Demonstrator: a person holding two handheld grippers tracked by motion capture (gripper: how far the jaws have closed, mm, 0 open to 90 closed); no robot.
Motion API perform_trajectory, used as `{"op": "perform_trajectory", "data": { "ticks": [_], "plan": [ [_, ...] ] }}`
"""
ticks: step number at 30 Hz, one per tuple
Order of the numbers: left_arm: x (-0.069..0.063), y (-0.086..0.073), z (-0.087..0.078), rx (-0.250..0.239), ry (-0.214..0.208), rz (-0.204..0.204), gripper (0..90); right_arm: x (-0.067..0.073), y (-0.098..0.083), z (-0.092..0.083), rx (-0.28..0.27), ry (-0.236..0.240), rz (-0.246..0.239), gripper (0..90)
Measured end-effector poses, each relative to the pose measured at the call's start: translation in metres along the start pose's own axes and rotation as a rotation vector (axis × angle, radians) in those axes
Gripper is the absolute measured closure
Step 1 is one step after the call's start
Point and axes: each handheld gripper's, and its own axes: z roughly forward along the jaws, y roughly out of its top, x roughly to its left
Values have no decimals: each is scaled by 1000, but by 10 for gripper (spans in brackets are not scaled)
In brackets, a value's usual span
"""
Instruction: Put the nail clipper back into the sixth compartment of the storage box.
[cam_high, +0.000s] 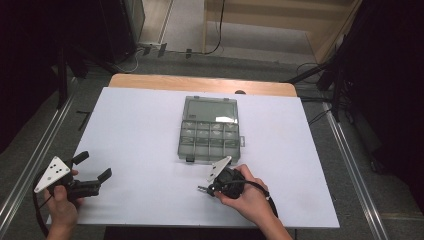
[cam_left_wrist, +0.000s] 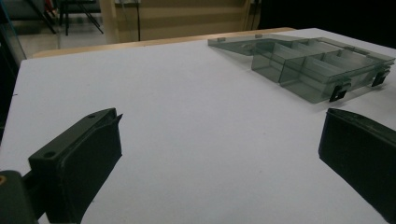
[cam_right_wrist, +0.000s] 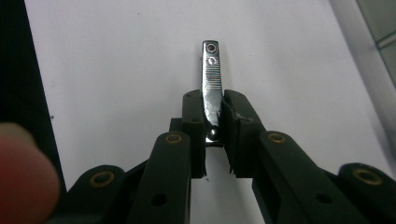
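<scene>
the nail clipper (cam_right_wrist: 211, 88) is a small shiny metal thing, and it sits pinched between the two black jaws of the right gripper (cam_right_wrist: 212, 122), with its far end poking out past the tips. in the high view the right gripper (cam_high: 202, 189) is at the near edge of the white table (cam_high: 135, 130), a bit right of the middle, held in the person's right hand (cam_high: 250, 197). just beyond it lies the clear box (cam_high: 210, 129), open, with its lid flat on the far side and many little rooms inside that look empty. so the picking up looks done: the clipper is caught tight. what is left, i think, is to carry it over to the box and drop it in one of the rooms. the left gripper (cam_high: 92, 172) waits at the near left of the table, well apart from the box, with its jaws wide apart and nothing between them.
</scene>
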Motion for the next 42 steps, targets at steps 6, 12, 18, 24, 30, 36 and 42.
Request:
{"op": "perform_trajectory", "data": {
  "ticks": [6,12,18,24,30,36,42],
  "plan": [
    [0,0,0,0,0,0,0,-2,2,-6,-15,-2,6,814],
    [0,0,0,0,-1,0,0,-5,4,-13,-39,3,7,814],
    [0,0,0,-3,-2,-2,0,-9,4,-18,-58,0,27,814],
    [0,0,0,-3,-2,-2,0,-12,5,-23,-65,-4,34,814],
    [0,0,0,-4,-3,-2,0,-15,7,-29,-73,-7,41,814],
    [0,0,0,-4,-3,-2,0,-20,8,-33,-84,-8,51,814],
    [0,0,0,-3,-3,-2,0,-24,10,-38,-91,-15,56,814]
  ]
}}
